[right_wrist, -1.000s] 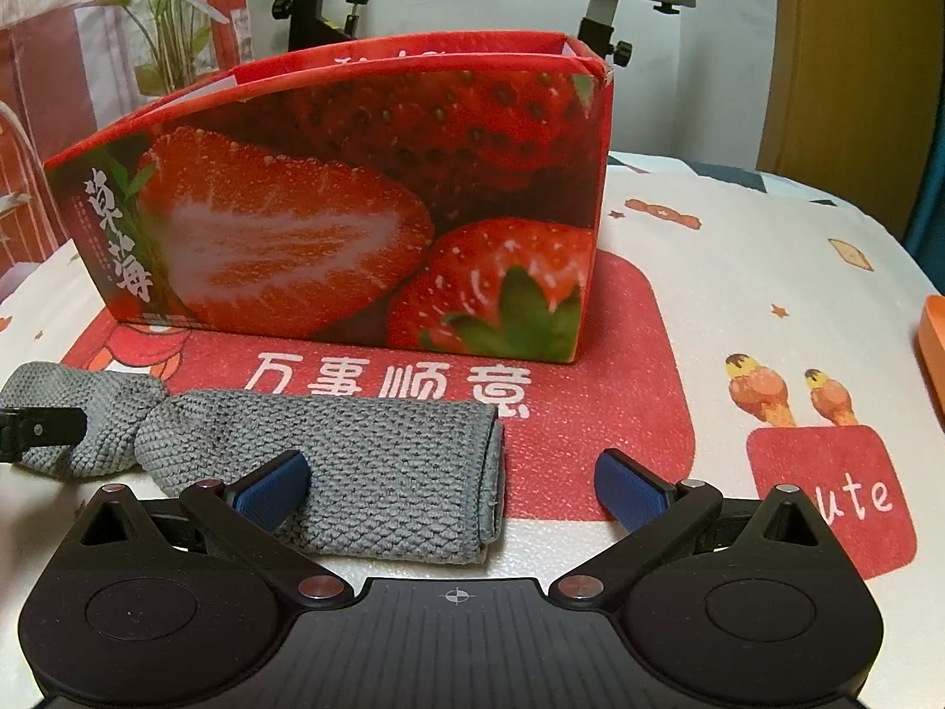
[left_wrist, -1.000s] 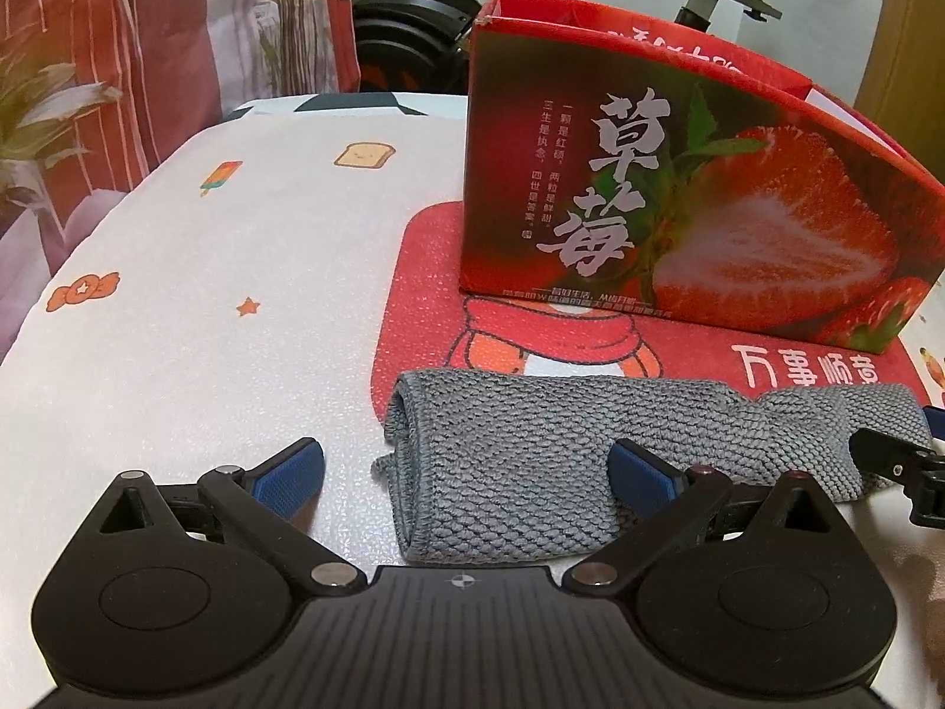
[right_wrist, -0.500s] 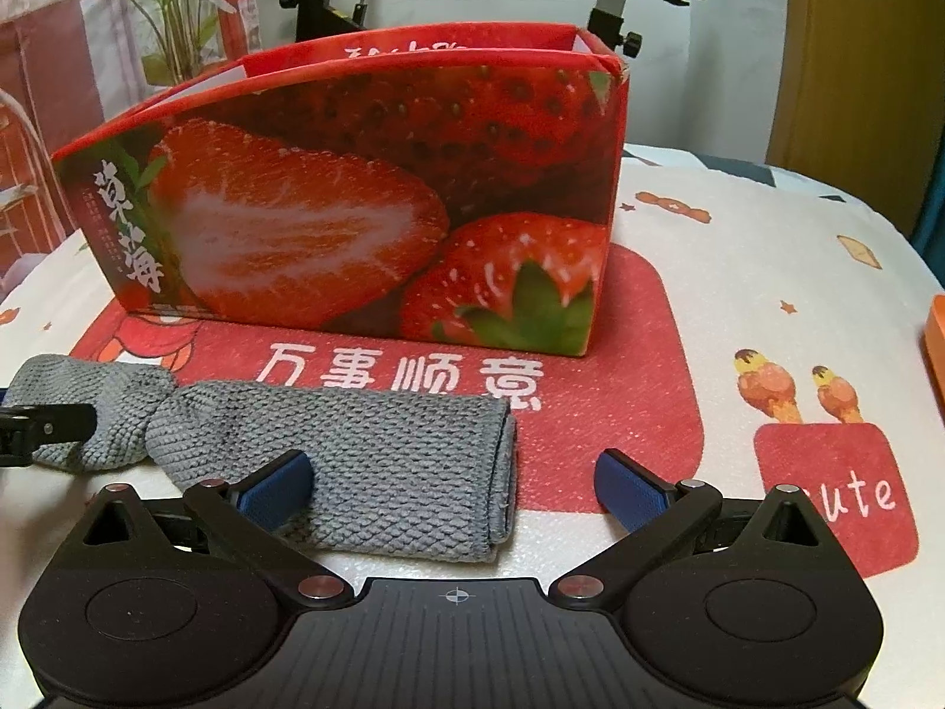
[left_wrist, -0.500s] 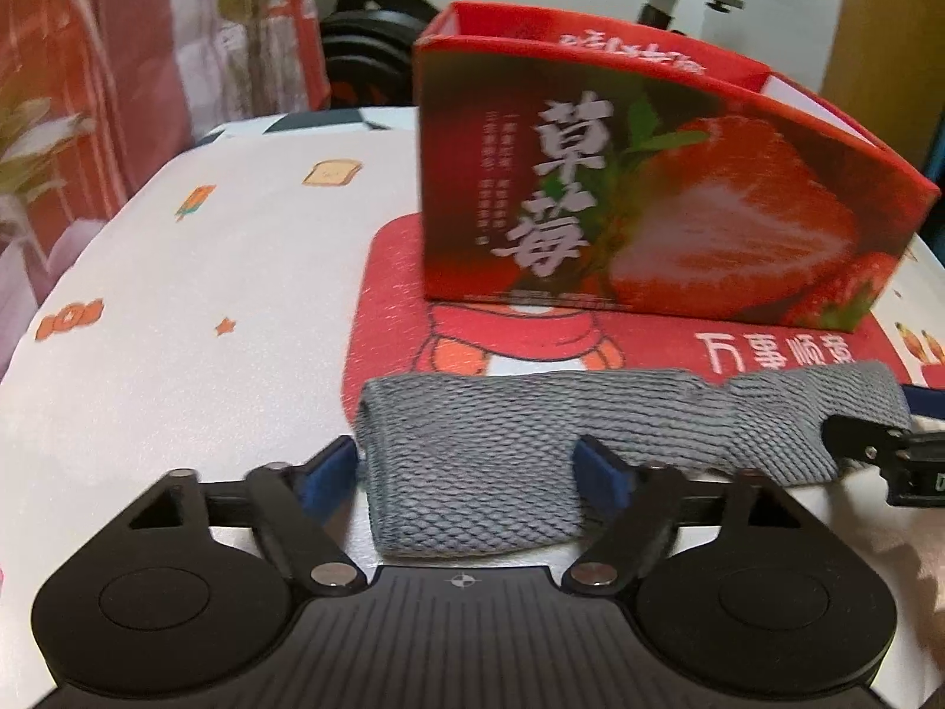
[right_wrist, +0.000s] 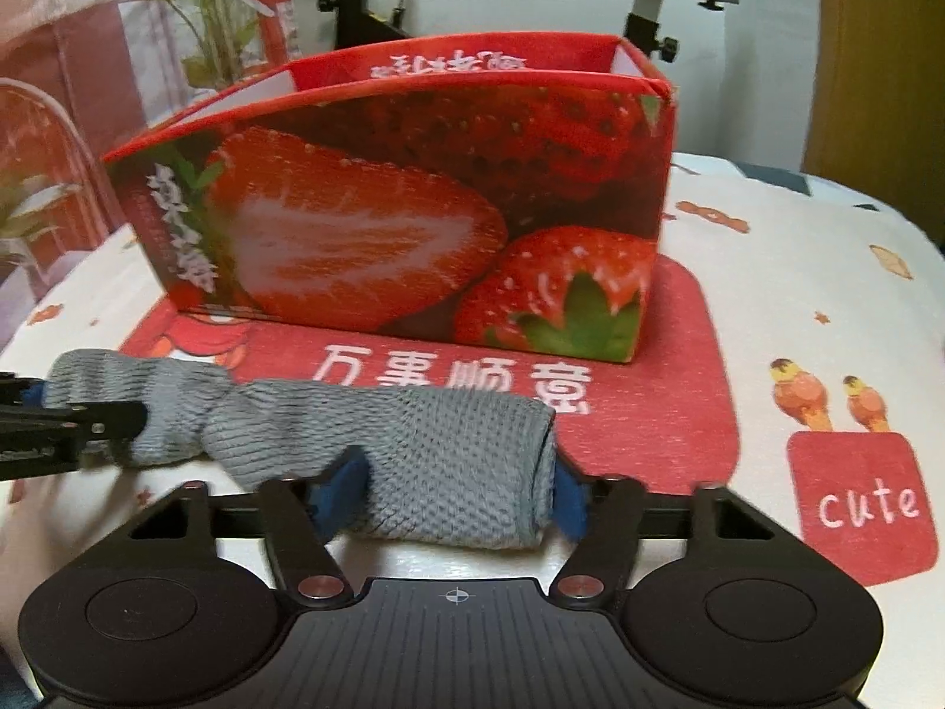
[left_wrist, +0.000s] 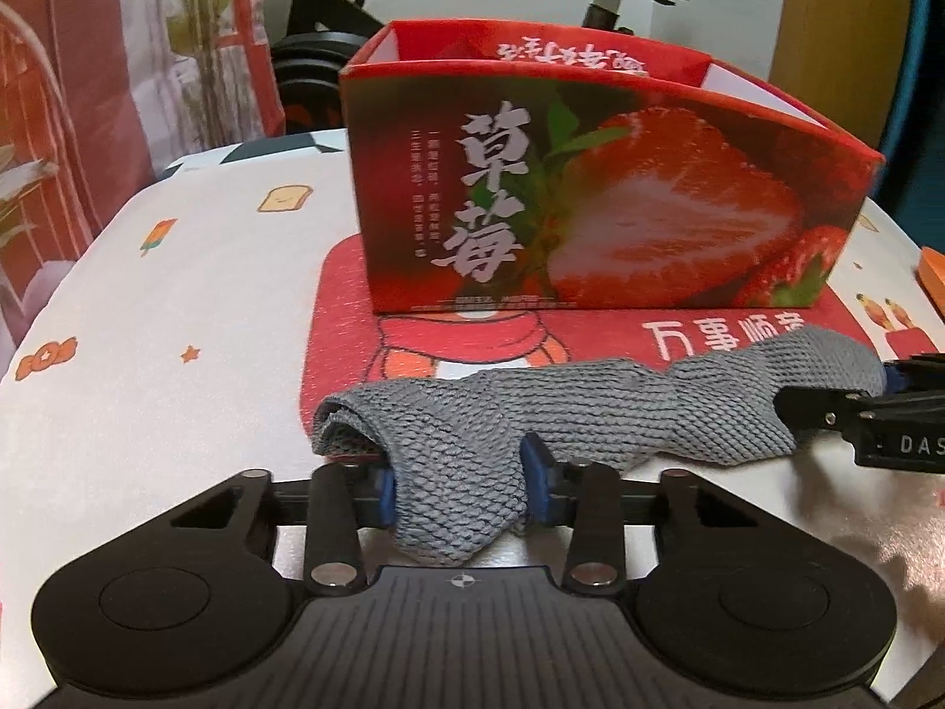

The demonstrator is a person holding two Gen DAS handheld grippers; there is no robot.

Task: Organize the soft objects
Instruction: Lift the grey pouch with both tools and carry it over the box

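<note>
We see our left gripper and right gripper closing, pads squeezing opposite ends of 1 rolled grey towel before the strawberry box.

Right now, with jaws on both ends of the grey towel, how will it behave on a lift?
Likely floppy: the grey towel already bunches where the closing left gripper and right gripper squeeze it. Its middle will probably sag. The knit texture looks grippy, so slipping seems unlikely.

a grey knitted cloth, rolled lengthwise (pinched and creased near each end), stretches sideways in front of the open-topped strawberry-printed box, which stands upright just behind it.
</note>
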